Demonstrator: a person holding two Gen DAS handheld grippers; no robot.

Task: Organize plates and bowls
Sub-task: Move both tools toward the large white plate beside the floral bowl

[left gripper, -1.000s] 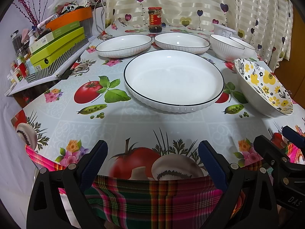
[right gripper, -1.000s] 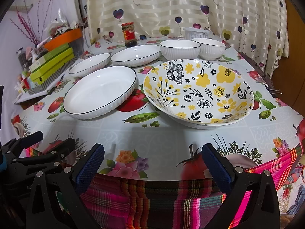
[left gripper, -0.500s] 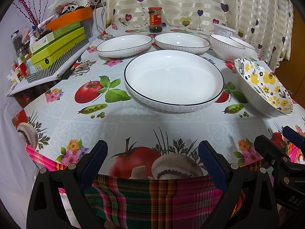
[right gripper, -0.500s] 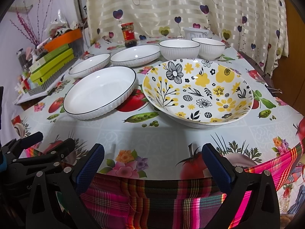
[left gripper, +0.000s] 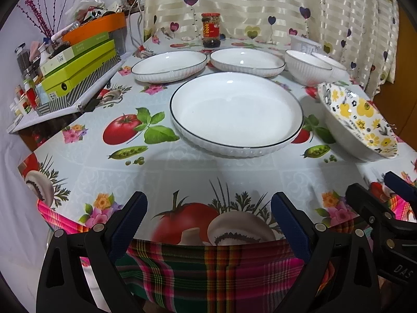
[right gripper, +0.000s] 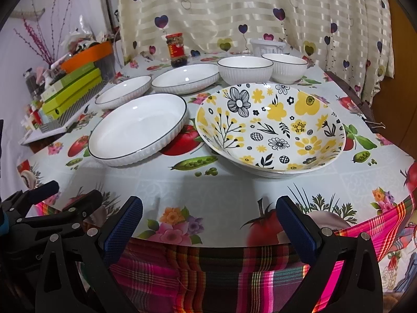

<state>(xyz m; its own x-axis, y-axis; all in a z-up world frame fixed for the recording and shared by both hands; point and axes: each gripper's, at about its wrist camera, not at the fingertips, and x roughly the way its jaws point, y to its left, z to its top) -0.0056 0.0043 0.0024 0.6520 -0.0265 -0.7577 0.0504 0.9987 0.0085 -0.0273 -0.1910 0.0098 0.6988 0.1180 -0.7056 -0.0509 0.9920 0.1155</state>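
Both grippers, left (left gripper: 208, 216) and right (right gripper: 209, 216), hang wide and empty at the near table edge. Big plate (left gripper: 235, 112) lies ahead of the left, flower bowl (right gripper: 271, 127) ahead of the right. I would pinch one rim, lifting level, stacking like on like.

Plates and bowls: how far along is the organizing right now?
Nothing looks stacked. The large white plate, two smaller plates, two white bowls and the floral bowl each sit singly. The left gripper and right gripper are open and empty at the table's near edge. All grouping remains.
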